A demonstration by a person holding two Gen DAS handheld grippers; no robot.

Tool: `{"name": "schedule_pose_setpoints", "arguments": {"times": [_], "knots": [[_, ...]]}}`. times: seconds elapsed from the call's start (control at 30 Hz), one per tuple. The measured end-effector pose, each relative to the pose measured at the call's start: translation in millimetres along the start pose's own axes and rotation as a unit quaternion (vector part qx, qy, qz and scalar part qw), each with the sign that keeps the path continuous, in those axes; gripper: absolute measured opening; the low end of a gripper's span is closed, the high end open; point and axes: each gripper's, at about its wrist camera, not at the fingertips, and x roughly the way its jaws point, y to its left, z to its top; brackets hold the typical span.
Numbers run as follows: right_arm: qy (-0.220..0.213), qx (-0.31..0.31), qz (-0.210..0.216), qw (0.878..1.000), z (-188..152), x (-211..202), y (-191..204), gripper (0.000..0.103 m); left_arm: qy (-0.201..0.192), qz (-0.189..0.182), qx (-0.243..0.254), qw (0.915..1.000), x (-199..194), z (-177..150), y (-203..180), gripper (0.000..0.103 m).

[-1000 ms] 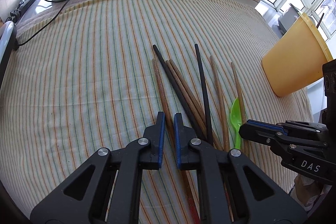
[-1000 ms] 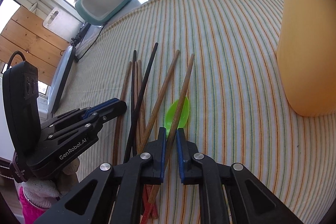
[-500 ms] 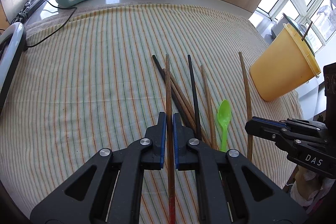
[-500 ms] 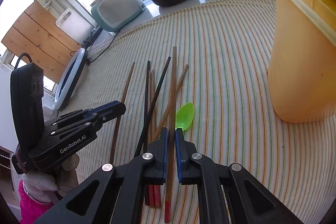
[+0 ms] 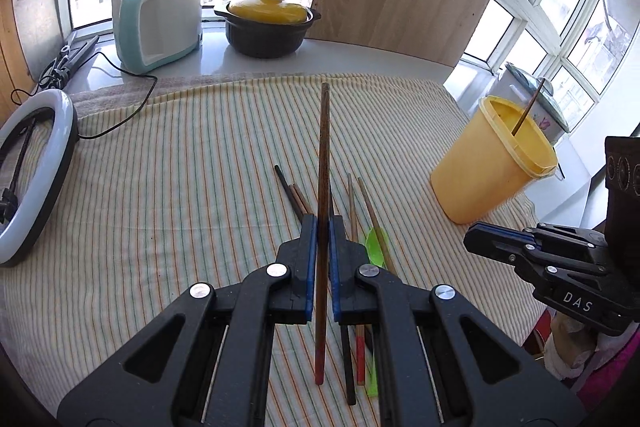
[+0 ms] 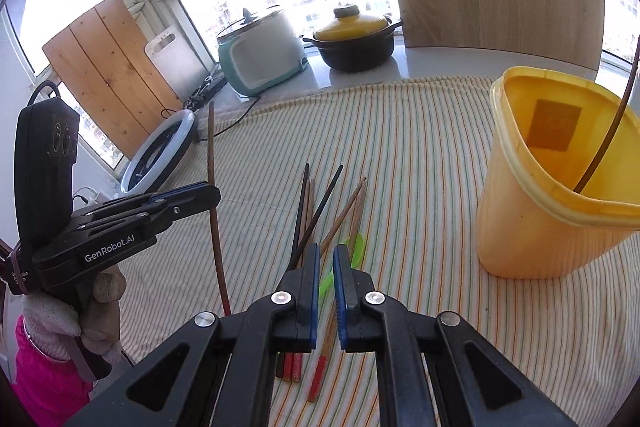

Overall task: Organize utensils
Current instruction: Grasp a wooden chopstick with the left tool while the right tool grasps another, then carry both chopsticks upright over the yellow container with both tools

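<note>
L tongs (image 5: 319, 227) clenched on a long brown wooden chopstick (image 5: 323, 163), tip toward 12. R tongs (image 6: 326, 255) clamped shut, empty; tall yellow plastic cup (image 6: 532, 219) at 2.

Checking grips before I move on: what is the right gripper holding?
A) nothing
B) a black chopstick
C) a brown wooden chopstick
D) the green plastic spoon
A: the right gripper is shut with nothing between its pads; only the left gripper clamps a brown wooden chopstick.

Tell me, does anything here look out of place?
Yes: the right gripper is shut on nothing, while the left gripper pinches a brown chopstick. A loose chopstick also lies across the green spoon.
</note>
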Motion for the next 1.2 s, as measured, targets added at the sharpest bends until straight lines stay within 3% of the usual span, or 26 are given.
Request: {"name": "schedule_pose_setpoints", "arguments": {"times": [0.1, 0.13, 0.3, 0.47, 0.87, 1.2], "knots": [[0.012, 0.007, -0.004, 1.000, 0.7, 8.4, -6.2, 0.012, -0.002, 0.000, 0.003, 1.0000, -2.4, 0.3, -1.4, 0.004], [0.022, 0.006, -0.004, 1.000, 0.3, 14.6, -7.9, 0.022, -0.001, 0.002, 0.003, 1.0000, -1.5, -0.4, -0.7, 0.004], [0.094, 0.029, 0.008, 0.995, -8.9, 58.7, -20.8, 0.023, 0.009, 0.003, -0.006, 0.9999, 7.3, -2.8, 5.7, 0.004], [0.126, 0.067, 0.029, 0.989, -17.7, 88.6, -32.6, 0.022, 0.014, 0.003, -0.015, 0.9998, 13.8, -3.1, 11.5, 0.004], [0.135, 0.078, 0.048, 0.987, -17.0, 100.1, -31.6, 0.005, 0.014, 0.001, -0.012, 0.9998, 14.9, -3.7, 11.6, 0.004], [0.065, 0.056, 0.048, 0.995, -12.7, 40.3, -30.7, 0.005, -0.019, -0.015, 0.000, 0.9997, -11.6, 2.5, -0.9, 0.004]]}}
